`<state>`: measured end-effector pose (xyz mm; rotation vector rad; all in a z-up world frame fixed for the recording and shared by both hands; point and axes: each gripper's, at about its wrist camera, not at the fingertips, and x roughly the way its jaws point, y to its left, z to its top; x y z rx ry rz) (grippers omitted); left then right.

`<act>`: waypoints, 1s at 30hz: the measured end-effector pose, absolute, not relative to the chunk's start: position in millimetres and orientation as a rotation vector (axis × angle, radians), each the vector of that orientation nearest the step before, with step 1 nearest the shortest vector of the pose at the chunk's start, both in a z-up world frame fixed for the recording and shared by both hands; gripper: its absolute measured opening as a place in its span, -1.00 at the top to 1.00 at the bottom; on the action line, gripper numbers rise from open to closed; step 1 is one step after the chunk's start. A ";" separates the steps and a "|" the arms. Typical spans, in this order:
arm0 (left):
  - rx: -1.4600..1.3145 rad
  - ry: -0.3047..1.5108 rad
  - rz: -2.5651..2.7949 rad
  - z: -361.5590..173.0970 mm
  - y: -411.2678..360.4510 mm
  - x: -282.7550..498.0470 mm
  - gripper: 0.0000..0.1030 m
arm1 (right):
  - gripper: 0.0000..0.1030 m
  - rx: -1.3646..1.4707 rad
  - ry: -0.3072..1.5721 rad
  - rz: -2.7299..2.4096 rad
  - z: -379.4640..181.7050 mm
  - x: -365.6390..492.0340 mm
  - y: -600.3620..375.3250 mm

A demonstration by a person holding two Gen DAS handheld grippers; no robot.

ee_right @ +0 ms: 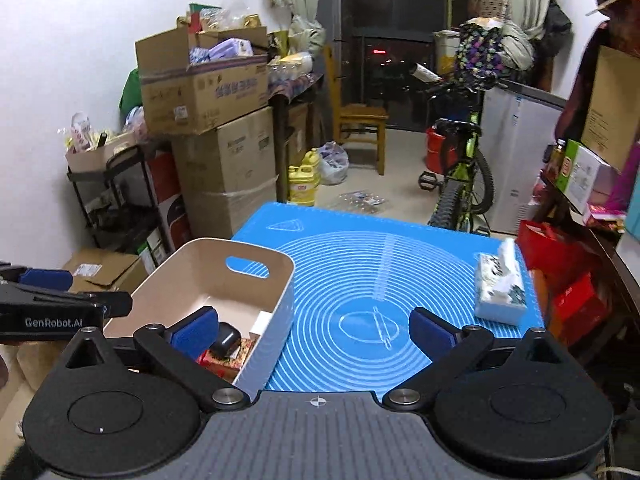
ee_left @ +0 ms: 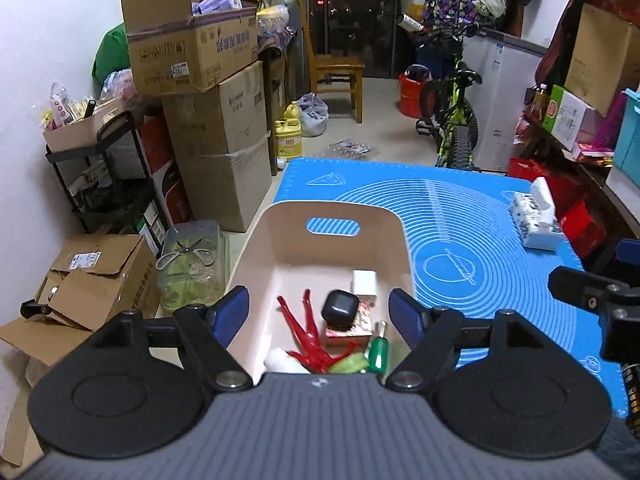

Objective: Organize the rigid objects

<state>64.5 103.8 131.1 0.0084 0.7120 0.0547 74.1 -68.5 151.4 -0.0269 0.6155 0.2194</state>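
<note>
A beige plastic bin (ee_left: 280, 236) stands on the left part of a blue mat (ee_left: 472, 216). Inside lie a red figure (ee_left: 308, 332), a black case (ee_left: 340, 306), a white cube (ee_left: 364, 282), a red patterned box (ee_left: 352, 328) and a green bottle (ee_left: 376, 354). My left gripper (ee_left: 320, 312) is open and empty above the bin's near end. My right gripper (ee_right: 314, 330) is open and empty, over the bin's right wall (ee_right: 264, 344) and the mat (ee_right: 360, 280). The black case (ee_right: 226, 344) also shows in the right wrist view.
A tissue pack (ee_left: 536, 216) lies at the mat's right side, also in the right wrist view (ee_right: 500, 288). Stacked cardboard boxes (ee_left: 216, 120), a black rack (ee_left: 104, 176) and a clear container with scissors (ee_left: 188, 260) stand left. A bicycle (ee_left: 456, 120) and chair (ee_left: 336, 76) stand beyond.
</note>
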 end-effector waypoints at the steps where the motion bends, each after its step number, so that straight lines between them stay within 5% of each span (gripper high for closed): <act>1: 0.005 0.707 0.055 130.0 100.8 58.5 -0.50 | -0.95 -0.020 0.615 0.216 153.5 67.3 -72.0; 30: 0.052 0.636 0.000 59.1 44.6 -31.4 -0.50 | -0.95 0.011 0.627 0.127 71.3 -55.4 -130.3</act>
